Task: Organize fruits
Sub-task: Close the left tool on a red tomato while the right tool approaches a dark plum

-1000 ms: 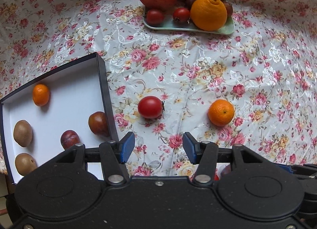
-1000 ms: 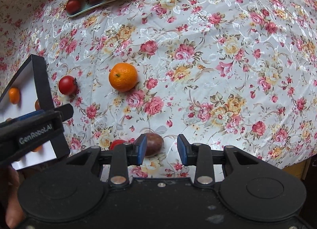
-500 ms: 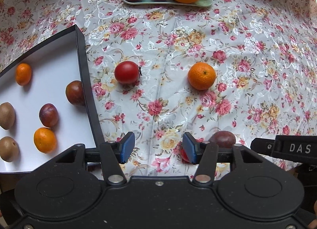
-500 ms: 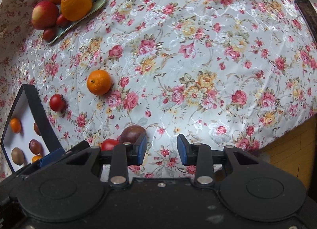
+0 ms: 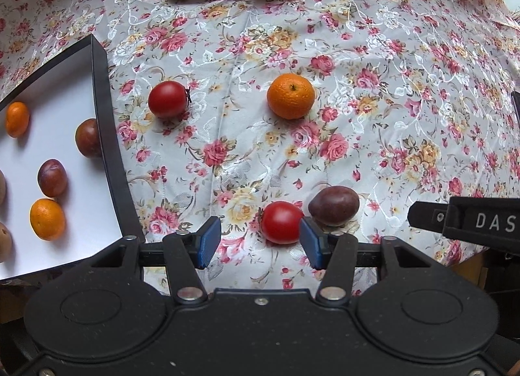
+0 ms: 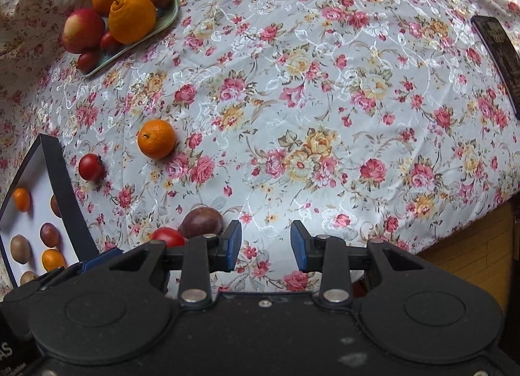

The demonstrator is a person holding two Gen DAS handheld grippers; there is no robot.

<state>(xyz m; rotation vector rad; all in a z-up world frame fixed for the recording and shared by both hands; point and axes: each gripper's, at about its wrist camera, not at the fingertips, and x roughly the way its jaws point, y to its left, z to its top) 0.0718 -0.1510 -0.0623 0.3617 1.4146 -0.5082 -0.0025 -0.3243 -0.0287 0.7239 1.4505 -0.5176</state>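
left gripper [image 5: 260, 242]: jaws wide, empty, low beside near tomato [image 5: 282, 222] | right gripper [image 6: 266, 246]: jaws parted, empty, right of tomato

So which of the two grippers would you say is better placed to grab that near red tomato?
Probably the left gripper: its jaws are open and the near tomato sits just ahead, toward its right jaw. The right gripper points at bare tablecloth, with the tomato off to its left.

This looks like a home dining spot: a table draped in a glossy rose-patterned tablecloth [image 6: 325, 83], a pale green tray [image 6: 169, 18] piled with fruit, and wooden floorboards [image 6: 461, 242] showing past the table's edge.
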